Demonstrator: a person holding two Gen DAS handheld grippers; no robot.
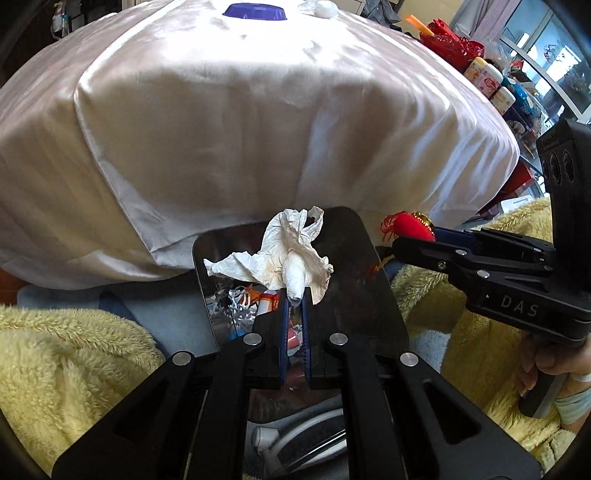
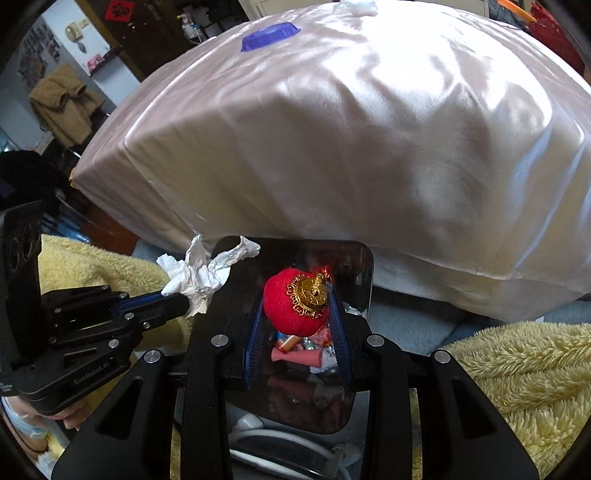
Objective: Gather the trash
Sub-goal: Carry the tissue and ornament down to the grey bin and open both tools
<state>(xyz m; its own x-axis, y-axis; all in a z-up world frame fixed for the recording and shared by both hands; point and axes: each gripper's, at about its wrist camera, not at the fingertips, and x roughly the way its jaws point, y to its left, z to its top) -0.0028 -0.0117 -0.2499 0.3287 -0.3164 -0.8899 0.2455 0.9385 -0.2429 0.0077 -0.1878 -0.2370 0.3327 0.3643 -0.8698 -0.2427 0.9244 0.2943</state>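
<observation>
My left gripper [image 1: 295, 297] is shut on a crumpled white tissue [image 1: 284, 247], which hangs over the open mouth of a dark trash bin [image 1: 354, 266]. In the right wrist view the same tissue [image 2: 199, 277] sticks out of the left gripper [image 2: 183, 301] at the bin's left rim. My right gripper [image 2: 301, 314] is shut on a red plush lantern ornament [image 2: 291, 306] with a gold cap, held above the bin [image 2: 364, 266]. The left wrist view shows that ornament [image 1: 410, 225] at the right gripper's tip, beside the bin's right rim.
A table under a shiny white cloth [image 1: 258, 129] rises just behind the bin, with a purple bowl [image 1: 255, 11] on top. The bin holds several wrappers and scraps [image 2: 299, 347]. Yellow fleece [image 1: 74, 350] flanks both sides. Bottles and red items [image 1: 484, 74] crowd the right.
</observation>
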